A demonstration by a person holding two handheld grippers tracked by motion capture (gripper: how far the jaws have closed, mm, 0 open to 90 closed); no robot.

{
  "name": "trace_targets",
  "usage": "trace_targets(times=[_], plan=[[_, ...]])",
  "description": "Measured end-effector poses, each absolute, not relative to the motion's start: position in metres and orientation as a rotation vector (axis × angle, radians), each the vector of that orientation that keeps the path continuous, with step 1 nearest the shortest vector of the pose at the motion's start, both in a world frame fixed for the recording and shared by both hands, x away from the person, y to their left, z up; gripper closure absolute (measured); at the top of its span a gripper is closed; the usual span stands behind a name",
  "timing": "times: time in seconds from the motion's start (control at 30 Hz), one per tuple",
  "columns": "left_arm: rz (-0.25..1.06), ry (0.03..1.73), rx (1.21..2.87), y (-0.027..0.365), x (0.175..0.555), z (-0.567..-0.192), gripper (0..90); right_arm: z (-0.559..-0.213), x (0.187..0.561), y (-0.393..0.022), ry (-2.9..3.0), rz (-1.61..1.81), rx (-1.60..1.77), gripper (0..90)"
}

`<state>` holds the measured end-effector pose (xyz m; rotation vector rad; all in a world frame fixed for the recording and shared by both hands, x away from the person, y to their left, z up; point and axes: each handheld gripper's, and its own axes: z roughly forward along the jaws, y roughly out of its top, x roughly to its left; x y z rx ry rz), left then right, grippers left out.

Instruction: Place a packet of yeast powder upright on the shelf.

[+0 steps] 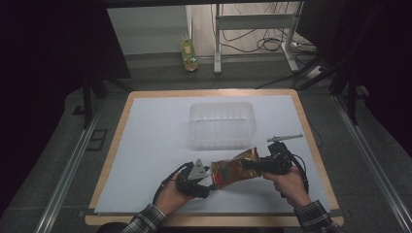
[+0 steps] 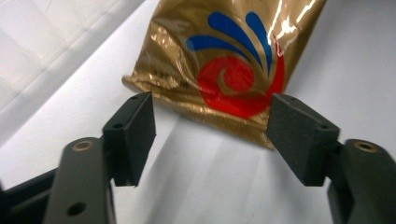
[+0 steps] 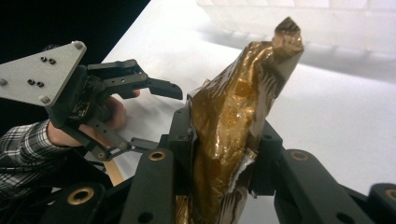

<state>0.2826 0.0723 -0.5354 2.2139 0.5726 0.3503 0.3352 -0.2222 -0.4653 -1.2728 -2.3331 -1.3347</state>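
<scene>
A gold foil packet (image 1: 236, 167) with a red and blue swirl lies stretched between my two grippers on the white table cover (image 1: 155, 141). My right gripper (image 1: 253, 165) is shut on the packet (image 3: 233, 126) at one end, crumpling the foil between its jaws. My left gripper (image 1: 211, 178) stands open at the other end; its jaws flank the packet (image 2: 229, 60) edge without touching it. From the right gripper view the left gripper (image 3: 156, 114) is seen open, held in a hand with a plaid sleeve.
A clear plastic tub (image 1: 222, 124) stands just beyond the packet at the table's middle. A thin grey tool (image 1: 284, 138) lies to the right of the tub. The wooden table edge (image 1: 114, 145) frames the white cover.
</scene>
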Motion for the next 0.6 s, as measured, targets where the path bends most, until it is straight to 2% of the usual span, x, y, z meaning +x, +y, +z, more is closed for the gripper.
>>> trace_targets(times=[0.3, 0.4, 0.53, 0.6], plan=[[0.331, 0.633, 2.151, 0.083, 0.278, -0.528, 20.6, -0.447, 0.338, -0.230, -2.374, -1.371, -1.287, 68.2], [0.327, 0.647, 2.133, 0.086, 0.276, -0.525, 19.4, -0.442, 0.339, -0.233, -2.381, -1.376, -1.293, 68.2], [0.343, 0.670, 2.142, 0.087, 0.275, -0.525, 13.3, -0.436, 0.341, -0.238, -2.378, -1.388, -1.311, 68.1], [0.352, 0.667, 2.147, 0.086, 0.273, -0.525, 13.3, -0.433, 0.342, -0.241, -2.376, -1.400, -1.324, 68.1]])
